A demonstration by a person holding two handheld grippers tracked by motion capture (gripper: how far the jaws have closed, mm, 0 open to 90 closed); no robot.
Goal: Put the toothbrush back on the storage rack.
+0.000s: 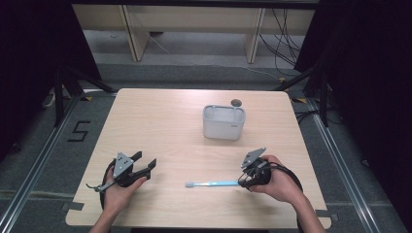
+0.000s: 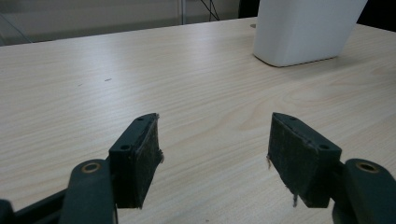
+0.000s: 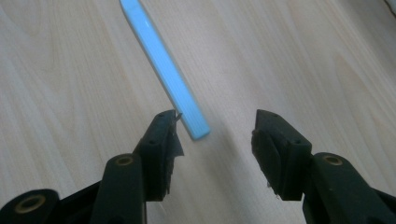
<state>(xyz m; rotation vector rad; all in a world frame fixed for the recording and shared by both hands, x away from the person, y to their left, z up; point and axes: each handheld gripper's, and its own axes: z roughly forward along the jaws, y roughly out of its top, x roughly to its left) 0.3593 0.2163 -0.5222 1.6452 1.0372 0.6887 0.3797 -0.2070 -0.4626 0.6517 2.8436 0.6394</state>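
Toothbrush (image 1: 212,184) flat on table (image 1: 160,126), lengthwise left-right, head left, handle toward right tongs (image 1: 244,178)

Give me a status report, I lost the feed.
Both tongs open: left idle, right at the blue toothbrush handle end. Toothbrush flat on table, ungripped. White holder behind; nothing in the way.

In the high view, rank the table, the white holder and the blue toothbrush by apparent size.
1. Table, by far the largest.
2. White holder, a boxy tub with more area than the toothbrush.
3. Blue toothbrush, about as long as the holder is wide, but very thin, lying in front of the right gripper.
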